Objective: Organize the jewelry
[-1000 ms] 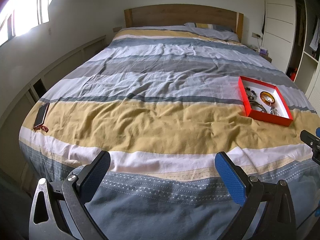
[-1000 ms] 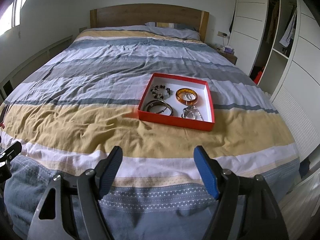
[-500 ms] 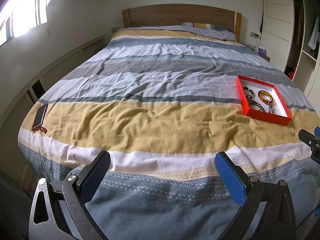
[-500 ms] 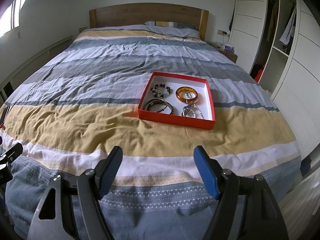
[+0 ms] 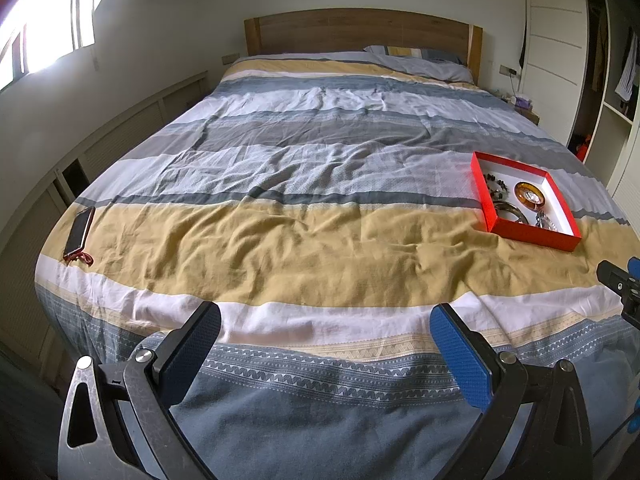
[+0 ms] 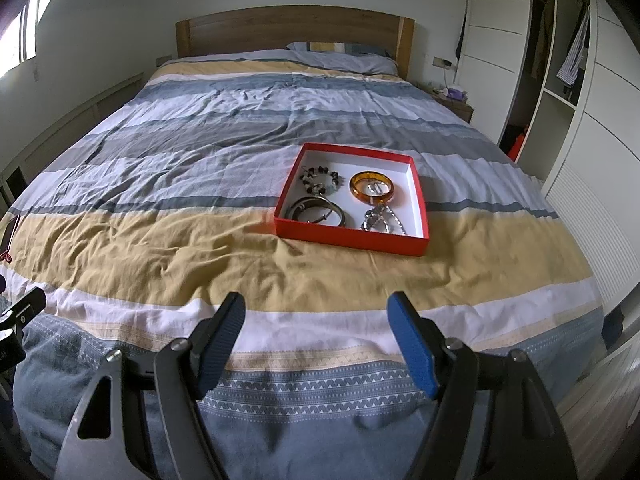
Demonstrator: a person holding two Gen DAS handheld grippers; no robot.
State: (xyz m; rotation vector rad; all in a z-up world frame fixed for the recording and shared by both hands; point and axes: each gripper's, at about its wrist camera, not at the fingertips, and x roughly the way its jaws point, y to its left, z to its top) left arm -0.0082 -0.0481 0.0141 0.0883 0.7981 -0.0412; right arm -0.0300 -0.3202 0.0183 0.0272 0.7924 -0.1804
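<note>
Jewelry sits in a shallow red cardboard tray [image 6: 352,236] on a striped yellow, grey and white duvet [image 6: 192,248].
The left gripper [image 5: 325,344] and right gripper [image 6: 316,332] hover at the bed's foot, blue-padded fingers spread apart, holding nothing.

one red tray [image 6: 352,238], four jewelry pieces [image 6: 371,187], one phone [image 5: 79,229]

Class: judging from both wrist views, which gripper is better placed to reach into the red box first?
Probably the right gripper: the red box lies almost straight ahead of it, but far right of the left gripper. Both are open and empty.

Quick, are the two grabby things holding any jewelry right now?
Left hand-held gripper: open, holding nothing.
Right hand-held gripper: open, holding nothing.
</note>
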